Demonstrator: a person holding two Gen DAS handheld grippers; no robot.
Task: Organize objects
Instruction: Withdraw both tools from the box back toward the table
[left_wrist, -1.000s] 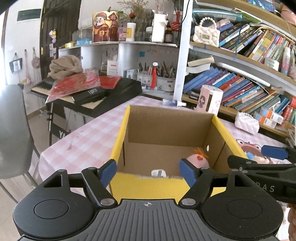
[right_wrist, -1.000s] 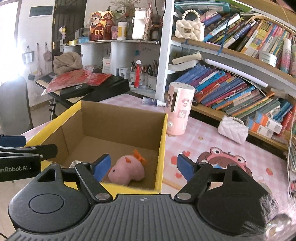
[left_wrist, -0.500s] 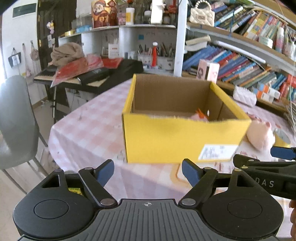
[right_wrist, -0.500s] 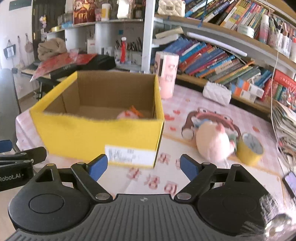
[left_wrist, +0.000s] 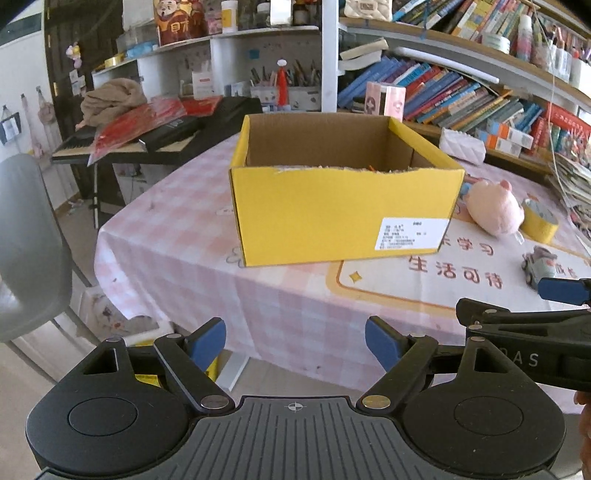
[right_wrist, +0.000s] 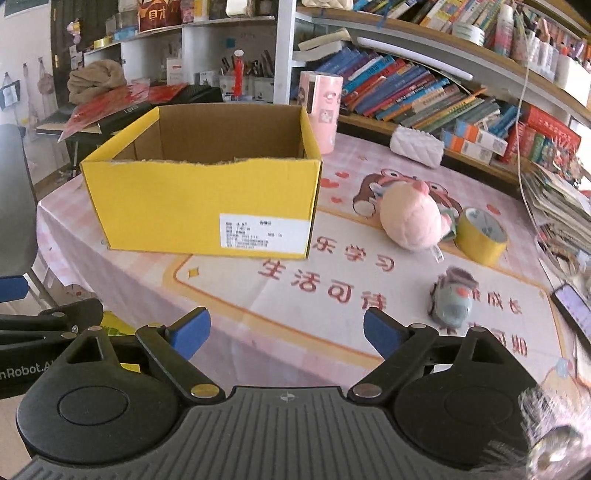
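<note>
The yellow cardboard box (left_wrist: 343, 192) (right_wrist: 201, 192) is seen standing upright on the table (left_wrist: 177, 266) (right_wrist: 295, 295), its white label turned toward both cameras. A second ago its interior was looked into from just above, and a pink toy was seen on its floor; now the box is viewed from farther back and lower, and its contents are hidden behind the ragged front wall. Half a second ago the pull-back was already under way, and the box is now smaller in both views.

From the left tool (left_wrist: 294, 339) the box is found at 12 o'clock, well apart. From the right tool (right_wrist: 283, 330) it is found at about 11 o'clock, also well apart. Both tools are held wide apart with nothing between the blue pads, and neither is touching anything.

Outside the box, a pink plush pig (left_wrist: 495, 212) (right_wrist: 412, 216) is seen lying at 3 o'clock of it, with a roll of yellow tape (left_wrist: 540, 220) (right_wrist: 480, 236) just beside the pig. A small grey toy car (left_wrist: 537, 267) (right_wrist: 452, 301) is placed nearer the cameras, at about 1 o'clock of the right tool. A white quilted pouch (right_wrist: 417, 146) and a pink cylindrical holder (right_wrist: 321, 110) are set behind, near the bookshelf (right_wrist: 424, 88).
</note>
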